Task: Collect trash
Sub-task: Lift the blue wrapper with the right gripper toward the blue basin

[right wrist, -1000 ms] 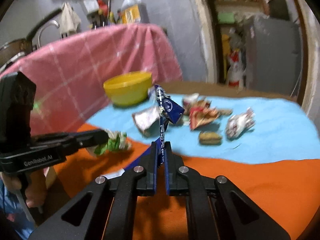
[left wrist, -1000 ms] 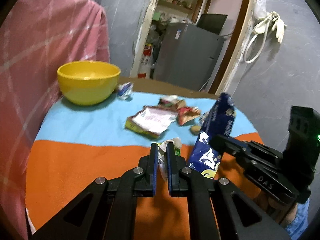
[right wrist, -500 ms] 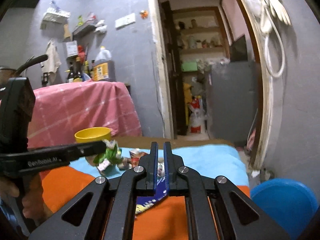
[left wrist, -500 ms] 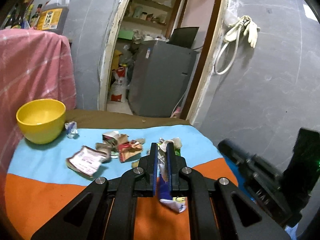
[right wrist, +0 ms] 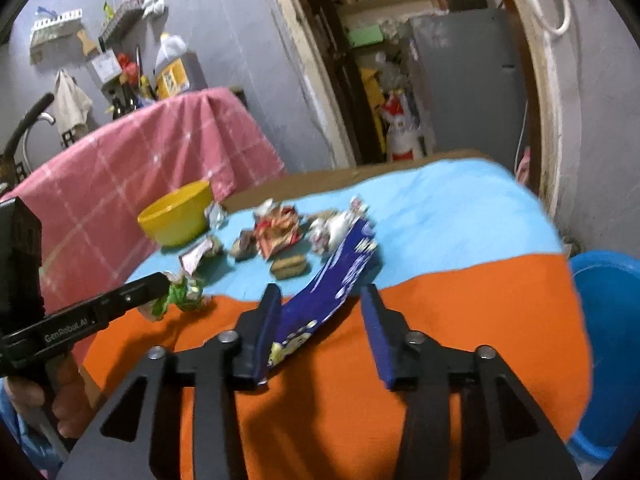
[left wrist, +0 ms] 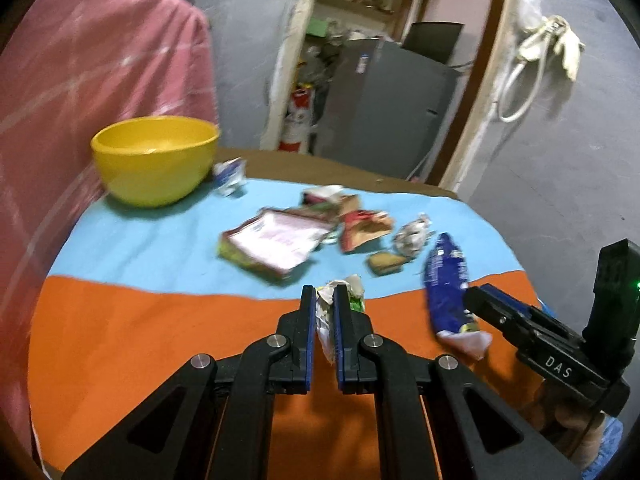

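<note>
**Trash on the orange and blue table**

At the bottom middle of the left wrist view, the left tongs (left wrist: 324, 300) are squeezed tight on a crumpled green and white wrapper (left wrist: 326, 312). This wrapper sticks up between the two blue pads. It also shows at the left of the right wrist view, at the tip of the left tongs.

Low in the middle of the right wrist view, the right tongs (right wrist: 320, 300) are opening. A long blue wrapper (right wrist: 340, 276) sits between the two fingers. It leans against the left finger (right wrist: 266, 328) and does not touch the right one. In the left wrist view the blue wrapper is at the right, just in front of the right tongs' tip.

The table (left wrist: 120, 340) has a cloth that is orange near the cameras and light blue farther back. More trash lies on the blue part, in the middle of both views: a flat pink and green packet (left wrist: 276, 242), a red wrapper (left wrist: 362, 228), a silver crumpled wrapper (left wrist: 412, 234) and a small brown piece (left wrist: 384, 262). A yellow bowl (left wrist: 154, 158) stands at the upper left, with a small white and blue wrapper (left wrist: 230, 172) just beside it.

A blue tub (right wrist: 608, 344) shows at the right edge of the right wrist view, below the table edge. A pink cloth (left wrist: 88, 80) hangs behind the bowl.
</note>
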The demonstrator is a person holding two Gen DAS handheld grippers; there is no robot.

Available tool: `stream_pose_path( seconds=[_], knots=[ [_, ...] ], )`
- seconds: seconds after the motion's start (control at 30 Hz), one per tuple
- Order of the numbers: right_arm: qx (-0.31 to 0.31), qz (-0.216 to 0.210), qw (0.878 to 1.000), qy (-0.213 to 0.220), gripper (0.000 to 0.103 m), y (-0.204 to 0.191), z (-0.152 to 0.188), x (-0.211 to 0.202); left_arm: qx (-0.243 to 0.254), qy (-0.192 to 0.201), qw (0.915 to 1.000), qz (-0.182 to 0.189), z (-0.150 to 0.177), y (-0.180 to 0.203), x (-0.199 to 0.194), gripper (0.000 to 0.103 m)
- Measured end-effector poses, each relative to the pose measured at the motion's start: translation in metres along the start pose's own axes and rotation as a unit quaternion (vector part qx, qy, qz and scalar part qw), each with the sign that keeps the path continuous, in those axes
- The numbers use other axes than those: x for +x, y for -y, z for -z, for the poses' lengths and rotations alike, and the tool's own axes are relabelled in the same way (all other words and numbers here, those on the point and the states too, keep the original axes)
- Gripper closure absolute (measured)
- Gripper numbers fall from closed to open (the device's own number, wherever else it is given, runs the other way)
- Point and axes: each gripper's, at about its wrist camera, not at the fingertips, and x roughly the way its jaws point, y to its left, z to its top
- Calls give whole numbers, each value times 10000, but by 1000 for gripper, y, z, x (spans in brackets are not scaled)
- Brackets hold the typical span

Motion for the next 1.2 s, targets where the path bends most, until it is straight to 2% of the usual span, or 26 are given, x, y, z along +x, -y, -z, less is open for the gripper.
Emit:
stream_pose_path(
  seconds=[0.07, 0.17, 0.23, 0.33, 0.43, 0.5, 0.6, 0.7, 0.9, 1.03, 1.2],
  knots=[
    [-81, 46, 9999, -87, 49, -6, 3, 5, -143, -6, 9999, -30, 3, -11, -3, 97],
    [-230, 11, 9996, -168, 33, -20, 2, 13, -285, -22, 9996, -67, 5, -21, -7, 97],
    [-350, -40, 9990, -268, 32, -29, 4, 20, -350, -34, 9994, -64, 5, -26, -10, 97],
    [-710, 203, 9962, -465, 32, -42, 11, 31, -417, -65, 9991, -38, 6, -29, -11, 97],
    [-801, 223, 9955, -452, 50, -45, 14, 30, -406, -72, 9991, -9, 6, -28, -11, 97],
    [-716, 173, 9964, -423, 76, -40, 15, 28, -348, -62, 9994, 11, 5, -25, -12, 97],
    [-572, 15, 9976, -378, 92, -32, 16, 22, -238, -13, 9997, 79, 3, -17, -13, 97],
    [-533, -65, 9983, -209, 96, -30, 15, 12, -132, 32, 9998, 152, 1, -4, -12, 97],
    [-537, 111, 9982, 231, 97, -20, 4, -9, 118, 183, 9987, 466, -12, 35, -9, 97],
    [-511, 410, 9944, 828, 97, -2, -8, -39, 329, 420, 9956, 766, -23, 67, -6, 97],
    [-423, 1013, 9832, 1456, 97, 28, -21, -76, 630, 681, 9879, 1241, -36, 117, 2, 97]
  ],
)
